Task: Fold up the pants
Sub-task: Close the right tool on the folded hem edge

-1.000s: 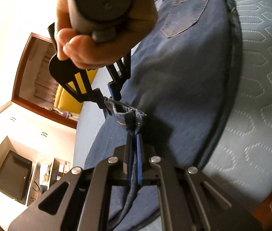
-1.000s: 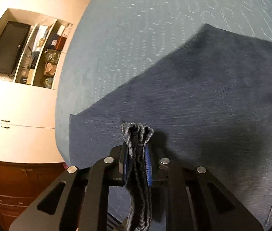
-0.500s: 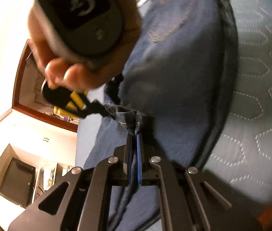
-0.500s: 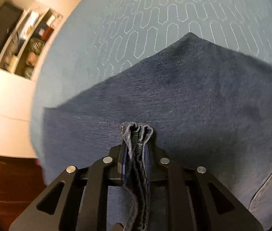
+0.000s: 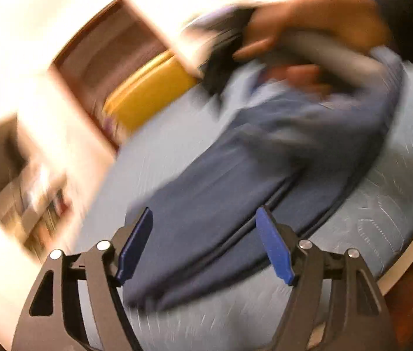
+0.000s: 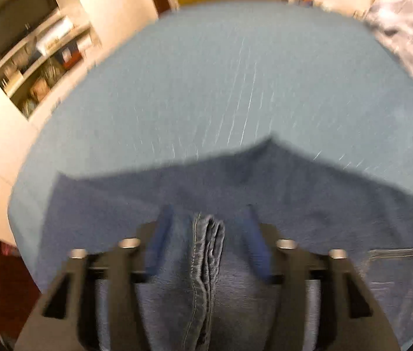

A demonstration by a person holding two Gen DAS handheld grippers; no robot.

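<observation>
Dark blue jeans (image 5: 221, 204) lie folded on a light blue quilted mattress (image 5: 387, 210). My left gripper (image 5: 205, 242) is open and empty above them, its blue pads wide apart. In the right wrist view the jeans (image 6: 308, 193) spread across the mattress (image 6: 221, 87), and a bunched hem (image 6: 207, 234) lies between the spread pads of my open right gripper (image 6: 207, 234). The frames are blurred by motion. The right hand and its gripper show blurred at the upper right of the left wrist view (image 5: 308, 38).
A yellow object (image 5: 148, 93) sits in a wooden-framed opening beyond the bed. White cabinets with a TV (image 6: 16, 23) and cluttered shelves (image 6: 45, 64) stand at the left. A patterned cloth (image 6: 405, 29) lies at the far right. The wooden bed edge (image 5: 411, 301) is at the lower right.
Both grippers have opened and let go of the jeans hem. The left gripper has pulled back from the cloth; the right hand has swung up and to the right.
</observation>
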